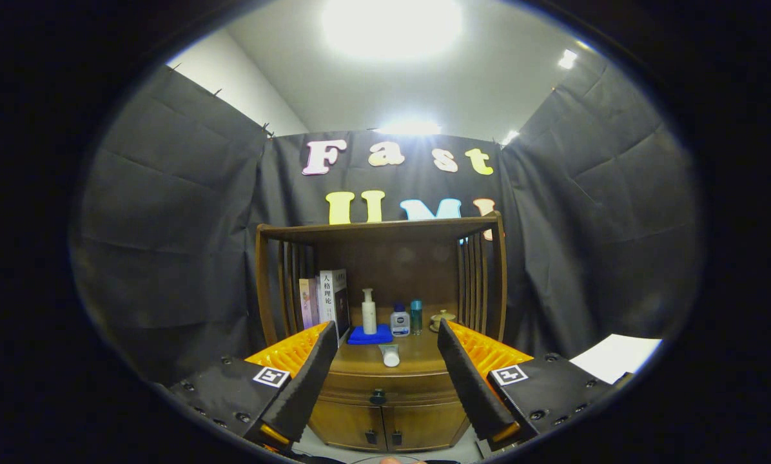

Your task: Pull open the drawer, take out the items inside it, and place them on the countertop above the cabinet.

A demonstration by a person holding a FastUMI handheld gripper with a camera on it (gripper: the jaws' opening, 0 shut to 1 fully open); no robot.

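A brown wooden cabinet (385, 412) stands ahead of me against the booth wall. Its drawer (385, 388) is closed, with a dark round knob (378, 397) at its middle. On the countertop (418, 357) lies a white tube (390, 355) near the front edge. Behind it are a folded blue cloth (370, 335), a white pump bottle (369, 312), a small white bottle with a blue cap (400, 321) and a slim teal bottle (416, 316). My gripper (389, 432) is open, well short of the cabinet, with the drawer knob seen between its fingers and nothing held.
Books (324, 301) stand upright at the countertop's left, beside slatted side rails (292, 283). A small round lidded dish (442, 319) sits at the right rear. Two lower cabinet doors (385, 426) sit under the drawer. A white sheet (614, 357) lies off to the right.
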